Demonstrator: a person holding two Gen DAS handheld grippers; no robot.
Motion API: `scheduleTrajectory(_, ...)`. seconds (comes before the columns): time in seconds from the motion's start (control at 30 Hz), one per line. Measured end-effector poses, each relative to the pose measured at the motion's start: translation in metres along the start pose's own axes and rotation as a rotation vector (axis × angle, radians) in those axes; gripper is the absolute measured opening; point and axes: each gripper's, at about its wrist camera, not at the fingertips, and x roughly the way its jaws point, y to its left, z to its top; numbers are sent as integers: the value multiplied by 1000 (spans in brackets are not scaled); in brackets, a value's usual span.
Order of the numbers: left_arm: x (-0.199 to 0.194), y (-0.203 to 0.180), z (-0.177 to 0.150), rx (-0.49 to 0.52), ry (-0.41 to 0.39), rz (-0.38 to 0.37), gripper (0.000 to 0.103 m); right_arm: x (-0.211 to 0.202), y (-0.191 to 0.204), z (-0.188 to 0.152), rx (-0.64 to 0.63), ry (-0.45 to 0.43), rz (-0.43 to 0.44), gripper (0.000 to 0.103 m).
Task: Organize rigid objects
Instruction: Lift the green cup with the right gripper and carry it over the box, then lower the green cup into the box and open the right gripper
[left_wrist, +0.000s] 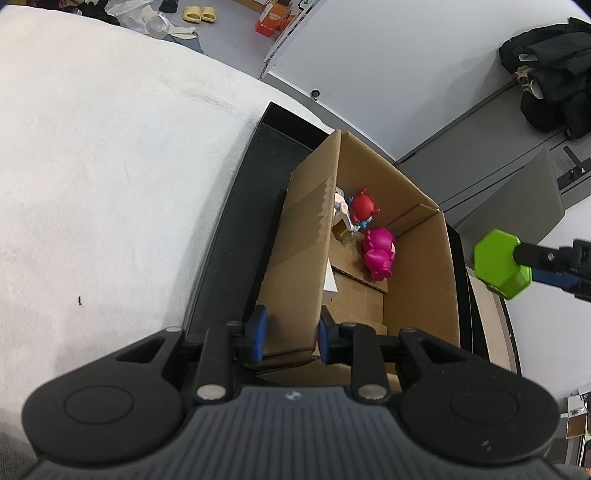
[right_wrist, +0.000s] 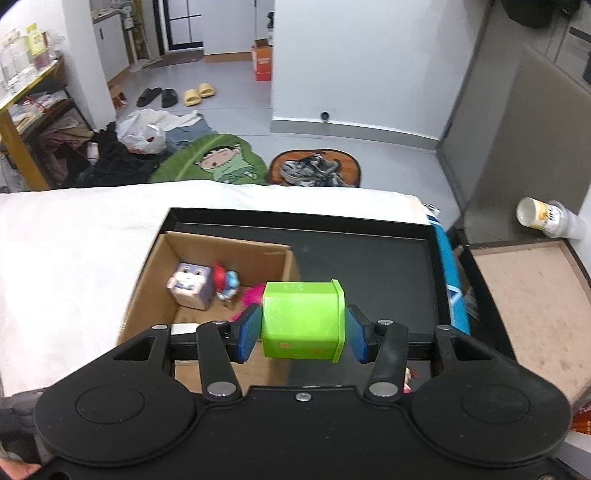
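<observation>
A cardboard box (left_wrist: 421, 266) stands in a black tray (left_wrist: 229, 236). It holds a pink pig toy (left_wrist: 378, 254), a red and blue figure (left_wrist: 364, 208) and a pale cube toy (right_wrist: 190, 284). My left gripper (left_wrist: 291, 332) is shut on the box's left flap (left_wrist: 303, 243). My right gripper (right_wrist: 303, 326) is shut on a green hexagonal cup (right_wrist: 303, 319) and holds it above the box's right edge. The cup also shows in the left wrist view (left_wrist: 500, 264), to the right of the box (right_wrist: 155, 295).
The tray (right_wrist: 369, 258) lies on a white cloth (left_wrist: 110, 166) covering the table. A blue item (right_wrist: 448, 273) lies along the tray's right rim. A brown wooden tray (right_wrist: 528, 295) and a paper cup (right_wrist: 543, 218) are to the right. Clothes and shoes lie on the floor.
</observation>
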Motion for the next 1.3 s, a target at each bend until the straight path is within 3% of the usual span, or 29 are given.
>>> scheduleTrajectory(0.67, 1, 0, 0, 1, 0, 0, 26, 49, 68, -17, -85, 94, 43, 49)
scheduleTrajectory(1.07, 1, -1, -2, 5, 0, 1, 26, 76, 78, -30, -86, 146, -1, 49)
scheduleTrajectory(1.3, 2, -2, -1, 10, 1, 1, 26, 65, 72, -27, -75, 129, -3, 50)
